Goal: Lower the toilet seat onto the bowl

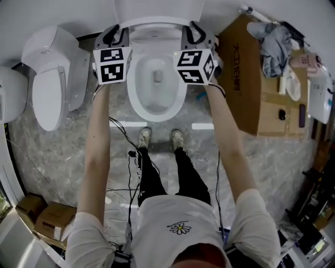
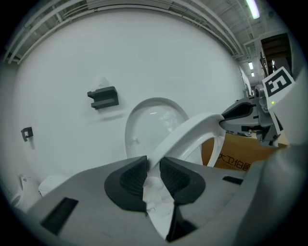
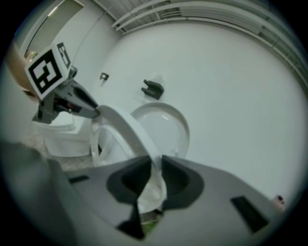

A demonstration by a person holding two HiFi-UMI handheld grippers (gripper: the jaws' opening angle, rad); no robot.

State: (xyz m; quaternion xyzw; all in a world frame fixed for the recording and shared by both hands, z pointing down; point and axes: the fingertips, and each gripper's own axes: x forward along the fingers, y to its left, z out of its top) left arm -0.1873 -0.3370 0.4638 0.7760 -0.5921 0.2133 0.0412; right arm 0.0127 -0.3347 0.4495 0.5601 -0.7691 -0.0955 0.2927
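The white toilet bowl [image 1: 134, 98] stands in front of the person's feet, with its lid [image 1: 157, 7] upright against the wall. The toilet seat [image 1: 156, 22] is raised off the bowl and tilted. My left gripper [image 1: 116, 37] is shut on the seat's left side. My right gripper [image 1: 197, 34] is shut on its right side. In the left gripper view the seat ring [image 2: 192, 132] runs from between my left gripper's [image 2: 153, 166] pads to the right gripper [image 2: 243, 113]. In the right gripper view the ring [image 3: 127, 127] runs from my right gripper [image 3: 156, 166] to the left gripper [image 3: 72, 103].
A second white toilet [image 1: 49, 78] stands to the left. A cardboard box [image 1: 251, 89] with cloth and small items on it is close on the right. Cables [image 1: 125, 157] trail over the marble floor, and small boxes [image 1: 52, 220] lie at the lower left. A black bracket [image 2: 103, 97] sticks out of the wall.
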